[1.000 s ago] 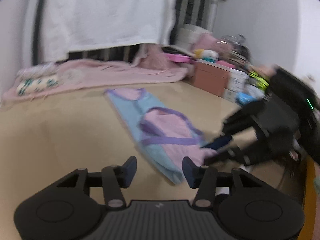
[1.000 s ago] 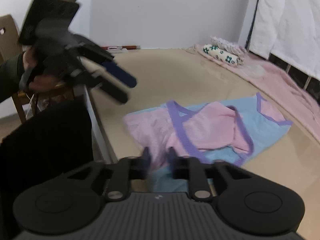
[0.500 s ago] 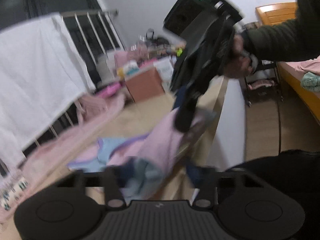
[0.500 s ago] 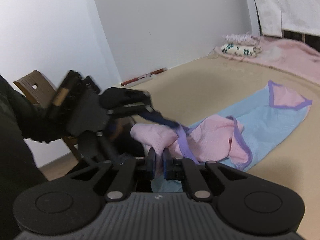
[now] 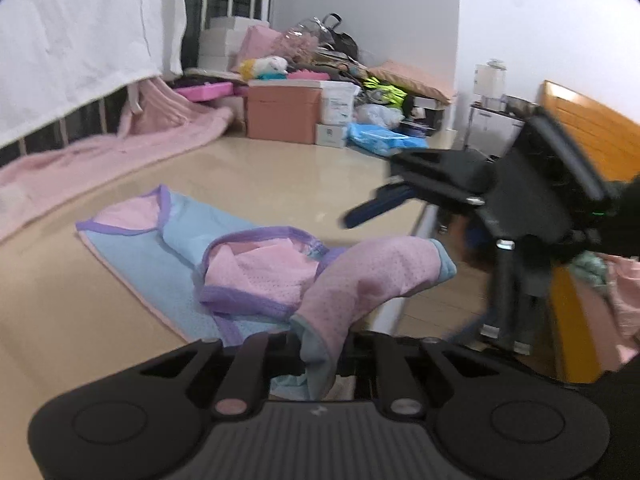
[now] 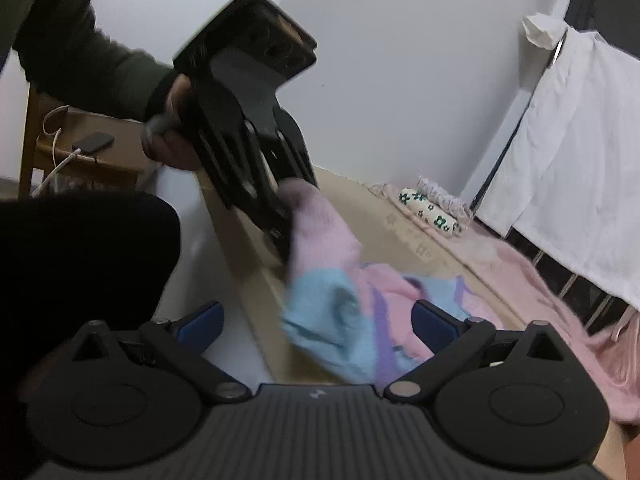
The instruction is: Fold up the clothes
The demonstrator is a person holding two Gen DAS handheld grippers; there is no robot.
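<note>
Now the left hand-held gripper (image 5: 320, 354) pinches a corner of the pink and blue garment (image 5: 256, 268) and lifts it. Most of the garment lies flat on the tan table (image 5: 80, 320). Right of the garment, the right hand-held gripper (image 6: 316, 322) is wide open, holding nothing.
</note>
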